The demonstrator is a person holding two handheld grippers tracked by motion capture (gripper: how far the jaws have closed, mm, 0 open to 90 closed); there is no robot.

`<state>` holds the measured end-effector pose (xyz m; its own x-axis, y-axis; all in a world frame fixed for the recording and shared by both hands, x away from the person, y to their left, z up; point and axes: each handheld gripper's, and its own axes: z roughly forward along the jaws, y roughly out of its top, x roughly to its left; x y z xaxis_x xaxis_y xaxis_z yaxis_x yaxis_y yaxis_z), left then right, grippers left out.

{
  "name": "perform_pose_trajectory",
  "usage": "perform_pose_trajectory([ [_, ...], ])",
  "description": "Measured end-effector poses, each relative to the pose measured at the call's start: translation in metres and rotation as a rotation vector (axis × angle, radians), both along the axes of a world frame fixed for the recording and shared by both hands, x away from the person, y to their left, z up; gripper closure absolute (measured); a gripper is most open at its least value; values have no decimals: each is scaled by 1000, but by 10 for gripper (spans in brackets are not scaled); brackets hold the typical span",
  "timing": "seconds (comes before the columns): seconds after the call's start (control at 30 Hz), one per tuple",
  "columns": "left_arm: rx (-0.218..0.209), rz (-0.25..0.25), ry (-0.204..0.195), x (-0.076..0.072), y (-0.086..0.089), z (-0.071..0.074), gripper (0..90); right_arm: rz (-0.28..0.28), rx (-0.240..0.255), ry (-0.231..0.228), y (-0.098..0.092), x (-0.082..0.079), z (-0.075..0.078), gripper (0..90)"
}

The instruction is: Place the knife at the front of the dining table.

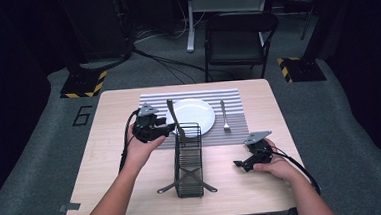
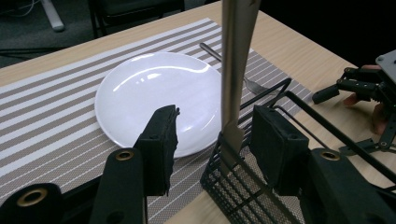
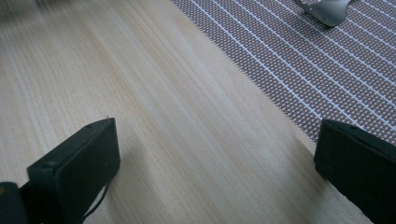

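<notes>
Your left gripper (image 2: 212, 144) stood part-spread w/ the knife (image 2: 235, 79) upright between its pads, no pinch clear, blade in the black wire caddy (image 1: 188, 160) at table center. Right gripper (image 1: 239, 163) was spread wide over bare wood at 4 o'clock. Plate (image 1: 194, 116) and fork (image 1: 224, 116) lay on the striped mat (image 1: 153, 101) at 12. Wooden table (image 1: 107, 167), grey carpet, a dark chair beyond.

Table lit from above, surroundings dark; glare on plate (image 2: 154, 93); close-ups soft.
</notes>
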<state>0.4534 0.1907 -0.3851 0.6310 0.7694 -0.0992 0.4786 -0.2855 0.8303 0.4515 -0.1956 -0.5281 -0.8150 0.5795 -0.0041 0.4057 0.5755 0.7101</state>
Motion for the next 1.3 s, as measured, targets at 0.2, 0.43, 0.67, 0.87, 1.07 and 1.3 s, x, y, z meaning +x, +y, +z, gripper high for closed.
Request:
perform_pose_trajectory([
  [0.2,-11,-24,5,5,-10,-3,513,1,-1,-1,0,0,0,0],
  [0.43,-23,-24,-9,11,-17,-8,561,1,-1,-1,0,0,0,0],
  [0.67,-52,-17,-9,14,-20,-14,650,2,-1,-1,0,0,0,0],
  [0.87,-84,-35,-11,14,-19,-15,732,9,-6,-3,-1,0,0,0],
  [1.07,-68,-37,-36,10,-22,-13,802,10,-6,-3,-1,0,0,0],
  [1.3,-46,-33,-57,7,-27,-13,807,4,-2,-1,0,0,0,0],
])
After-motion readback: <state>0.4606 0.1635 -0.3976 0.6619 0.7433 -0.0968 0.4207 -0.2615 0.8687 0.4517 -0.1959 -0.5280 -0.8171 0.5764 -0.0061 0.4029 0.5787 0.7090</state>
